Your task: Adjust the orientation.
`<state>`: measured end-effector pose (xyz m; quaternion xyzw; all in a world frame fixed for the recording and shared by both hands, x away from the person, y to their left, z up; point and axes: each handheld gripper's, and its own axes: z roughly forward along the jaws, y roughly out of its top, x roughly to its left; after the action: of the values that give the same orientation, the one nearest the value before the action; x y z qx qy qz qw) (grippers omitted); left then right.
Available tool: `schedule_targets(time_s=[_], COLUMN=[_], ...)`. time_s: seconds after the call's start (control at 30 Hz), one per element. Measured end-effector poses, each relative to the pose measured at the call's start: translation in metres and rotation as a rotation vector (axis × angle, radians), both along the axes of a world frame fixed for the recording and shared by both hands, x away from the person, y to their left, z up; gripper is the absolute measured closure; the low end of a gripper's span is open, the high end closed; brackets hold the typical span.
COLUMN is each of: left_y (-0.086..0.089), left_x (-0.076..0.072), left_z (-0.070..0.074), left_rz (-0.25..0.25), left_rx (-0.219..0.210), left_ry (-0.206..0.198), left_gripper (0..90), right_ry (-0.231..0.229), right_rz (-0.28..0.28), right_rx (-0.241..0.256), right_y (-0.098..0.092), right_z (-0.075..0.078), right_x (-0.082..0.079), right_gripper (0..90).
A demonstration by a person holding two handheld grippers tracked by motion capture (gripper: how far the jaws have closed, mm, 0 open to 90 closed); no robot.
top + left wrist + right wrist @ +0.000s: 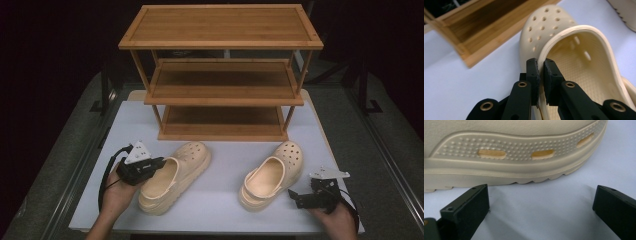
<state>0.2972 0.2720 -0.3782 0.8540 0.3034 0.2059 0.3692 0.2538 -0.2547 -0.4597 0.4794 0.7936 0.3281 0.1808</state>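
White and matte, the desk [225, 197] sits in a dark room, and near its front edge the left claw [541, 67] is clamped on the side rim of the left clog [175, 176], one jaw inside the opening, one outside. That rim looks like the right place to hold: thin enough to pinch, firmer than the holed toe. The clog seems light, foam-like and a little springy, so it may flex or swing from a one-sided grip, though its dull skin should not slip much. The right claw [541, 205] stands wide apart, low over the desk near the front right corner, just beside the sole of the right clog [272, 175] and not touching it. Behind both clogs, toward the far edge, stands a three-tier wooden rack [222, 75].
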Motion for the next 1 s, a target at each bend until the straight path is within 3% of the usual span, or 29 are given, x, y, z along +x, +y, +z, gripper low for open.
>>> schedule_targets(time_s=[0.07,0.2,0.27,0.4,0.7,0.77,1.0], left_y=[0.006,0.012,0.014,0.013,0.015,0.017,0.027], left_x=[0.003,0.007,0.007,0.005,0.003,0.003,-0.003], left_z=[-0.001,-0.006,-0.007,-0.008,-0.008,-0.006,0.006], left_rz=[0.033,0.056,0.057,0.050,0.040,0.040,0.039], left_rx=[0.013,0.001,-0.020,-0.025,-0.084,-0.101,-0.152], left_ry=[-0.018,-0.010,-0.008,-0.008,0.033,0.042,0.056], left_gripper=[83.3,83.2,83.1,81.7,59.7,50.1,35.8], right_ry=[0.000,0.000,0.000,0.000,0.000,0.000,-0.001], right_rz=[0.000,0.000,0.000,0.000,0.000,0.000,0.001], right_rx=[0.000,0.000,0.000,0.000,0.000,0.000,-0.001], right_y=[0.000,0.000,0.000,0.000,0.000,0.000,0.000], right_z=[0.000,0.000,0.000,0.000,0.000,0.000,0.000], right_x=[0.000,0.000,0.000,0.000,0.000,0.000,0.000], right_gripper=[0.2,0.2,0.2,0.2,0.2,0.2,0.2])
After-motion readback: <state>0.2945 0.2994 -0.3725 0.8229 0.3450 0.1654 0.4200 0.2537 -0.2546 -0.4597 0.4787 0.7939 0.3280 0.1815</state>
